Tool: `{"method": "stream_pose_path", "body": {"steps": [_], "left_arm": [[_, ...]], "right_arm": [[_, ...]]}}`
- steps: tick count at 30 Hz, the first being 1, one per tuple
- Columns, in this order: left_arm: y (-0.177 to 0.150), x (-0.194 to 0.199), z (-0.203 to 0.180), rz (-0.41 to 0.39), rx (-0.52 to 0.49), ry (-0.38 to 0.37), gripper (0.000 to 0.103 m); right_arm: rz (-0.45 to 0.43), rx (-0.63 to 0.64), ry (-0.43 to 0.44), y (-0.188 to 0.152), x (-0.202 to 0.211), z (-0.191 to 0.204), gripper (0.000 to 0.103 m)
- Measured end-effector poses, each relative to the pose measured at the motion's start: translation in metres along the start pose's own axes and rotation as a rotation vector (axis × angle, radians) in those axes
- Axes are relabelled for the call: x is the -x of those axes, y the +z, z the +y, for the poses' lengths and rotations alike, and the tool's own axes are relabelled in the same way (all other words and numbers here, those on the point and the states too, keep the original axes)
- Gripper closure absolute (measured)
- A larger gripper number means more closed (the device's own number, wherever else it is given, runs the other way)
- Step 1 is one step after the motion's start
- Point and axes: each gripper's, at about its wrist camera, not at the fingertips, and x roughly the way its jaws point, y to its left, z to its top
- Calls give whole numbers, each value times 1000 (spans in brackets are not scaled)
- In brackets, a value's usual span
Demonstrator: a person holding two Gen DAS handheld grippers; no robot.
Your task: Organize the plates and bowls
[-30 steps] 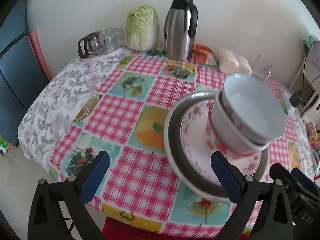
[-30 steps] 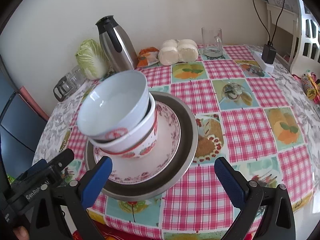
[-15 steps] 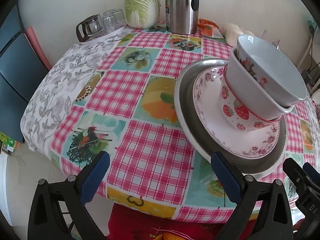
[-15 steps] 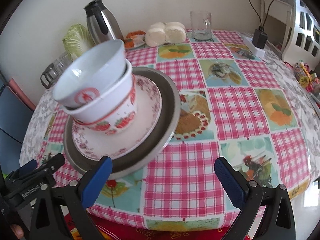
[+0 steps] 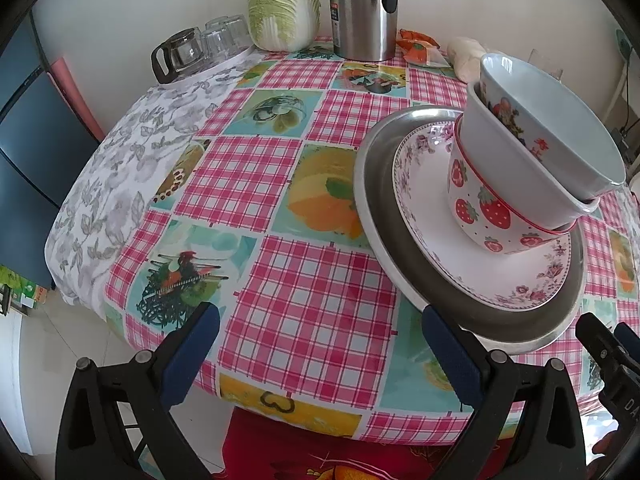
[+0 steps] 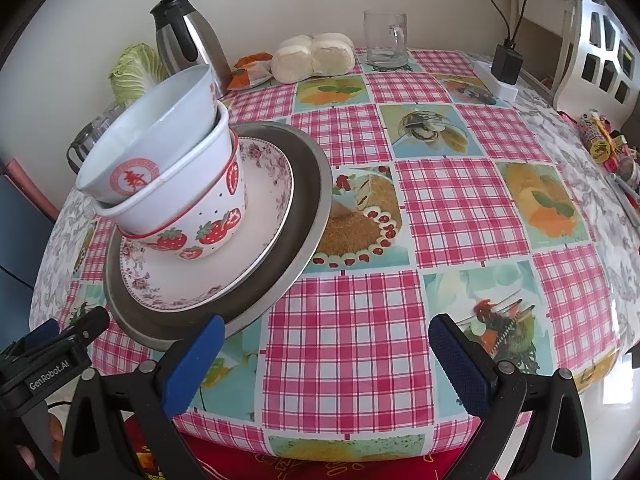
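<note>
- Steel tray point(image 5: 370, 184) near table's front edge carries floral plate point(image 5: 476, 260); a nudge could send all over.
- Strawberry bowl point(image 6: 208, 220) holds white bowl point(image 6: 156, 140), tilted (likely to slide).
- Left gripper point(image 5: 320, 354) and right gripper point(image 6: 326, 364): jaws wide, empty.

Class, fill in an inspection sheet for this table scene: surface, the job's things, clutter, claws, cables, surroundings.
Surface: round table under a pink checked cloth with food pictures.
Job's things: three nested bowls on a floral plate on a metal tray, near the front edge.
Clutter: thermos, cabbage, glass pot, buns, glass mug, orange packet.
Claws: left claw and right claw open, empty.
Cables: black plug with cable on a white strip.
Surroundings: white wall, white chair.
</note>
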Motion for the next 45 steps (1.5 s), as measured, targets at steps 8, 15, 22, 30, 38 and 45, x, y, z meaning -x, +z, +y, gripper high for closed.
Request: {"method": "stream_pose_path", "body": {"steps": [8,15,22,30,38,45], "left_arm": [[1,0,-1,1,-2,-12,2],[1,1,-4,-1,-14,-17,2],[2,2,-6,-8,-22,-23,2],[1,2,-6,-8,-21,-22,2],[2,2,-6,-8,-21,-22,2],[1,2,-6,-6,-19,-23,2]], "right_arm": [[1,-1,-2,2,-2,-2,0],[4,-3,-5,3,-1,-2,0],[9,-3,-7,3,-3,-3,0],[12,-2,-8,2,-3,-2,0],[12,-1,-8,3,-3,-3,0],[12,-2,-8,3,-3,-2,0]]}}
